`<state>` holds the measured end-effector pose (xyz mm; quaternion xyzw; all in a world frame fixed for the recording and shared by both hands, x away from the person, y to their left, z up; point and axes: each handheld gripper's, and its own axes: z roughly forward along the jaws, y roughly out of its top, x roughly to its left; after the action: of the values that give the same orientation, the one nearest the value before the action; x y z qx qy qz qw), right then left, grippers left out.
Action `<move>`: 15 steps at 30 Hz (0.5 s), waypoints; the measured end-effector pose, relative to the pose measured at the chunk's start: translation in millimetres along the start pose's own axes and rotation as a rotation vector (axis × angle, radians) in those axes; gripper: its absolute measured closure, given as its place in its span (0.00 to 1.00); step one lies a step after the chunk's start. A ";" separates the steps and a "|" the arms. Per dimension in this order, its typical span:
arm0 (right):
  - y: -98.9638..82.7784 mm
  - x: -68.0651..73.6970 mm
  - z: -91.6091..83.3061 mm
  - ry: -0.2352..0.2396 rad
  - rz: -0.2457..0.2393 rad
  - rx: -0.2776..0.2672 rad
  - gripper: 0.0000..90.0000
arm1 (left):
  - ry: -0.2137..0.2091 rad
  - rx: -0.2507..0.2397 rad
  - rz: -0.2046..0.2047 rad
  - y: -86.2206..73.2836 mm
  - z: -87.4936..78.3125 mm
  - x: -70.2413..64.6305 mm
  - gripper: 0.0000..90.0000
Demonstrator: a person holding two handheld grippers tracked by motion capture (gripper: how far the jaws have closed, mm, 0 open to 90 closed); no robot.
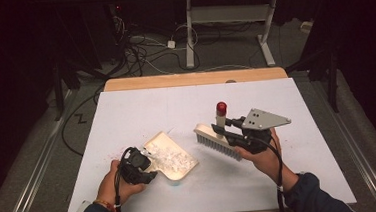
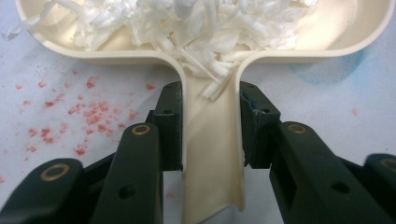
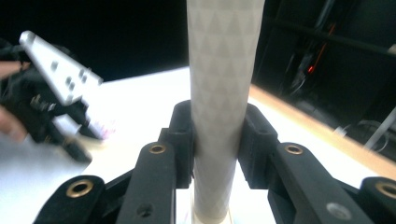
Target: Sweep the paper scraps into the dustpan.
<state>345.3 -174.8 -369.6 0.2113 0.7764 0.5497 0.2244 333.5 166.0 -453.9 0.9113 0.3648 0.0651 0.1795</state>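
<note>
Dustpan (image 1: pixel 172 157) of white shreds (image 2: pixel 187 23): we clamp its handle in our left gripper (image 2: pixel 210 126); our right gripper (image 3: pixel 217 140) is closed round the brush (image 1: pixel 217 140) handle.

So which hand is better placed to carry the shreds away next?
Probably the left. Its claw is shut on the dustpan handle, and the white shreds lie in the pan. The right claw is shut on the brush handle, with the brush lifted beside the pan.

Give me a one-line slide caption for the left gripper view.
Left gripper clamped on the handle of a cream dustpan holding white shreds, red crumbs scattered on the white table.
</note>
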 end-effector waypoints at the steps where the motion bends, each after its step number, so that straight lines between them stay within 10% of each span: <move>1: -3.2 0.1 -1.2 0.010 0.011 0.007 0.79 | 0.000 0.000 0.000 0.1 0.0 -0.1 0.71; 15: 0.2 38.3 23.0 0.165 -0.023 0.027 0.79 | 0.007 -0.002 0.004 0.0 0.5 -1.0 0.71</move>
<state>327.6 -135.3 -380.6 0.1591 0.8020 0.5521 0.1630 332.9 165.2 -454.3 0.9117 0.3634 0.0691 0.1789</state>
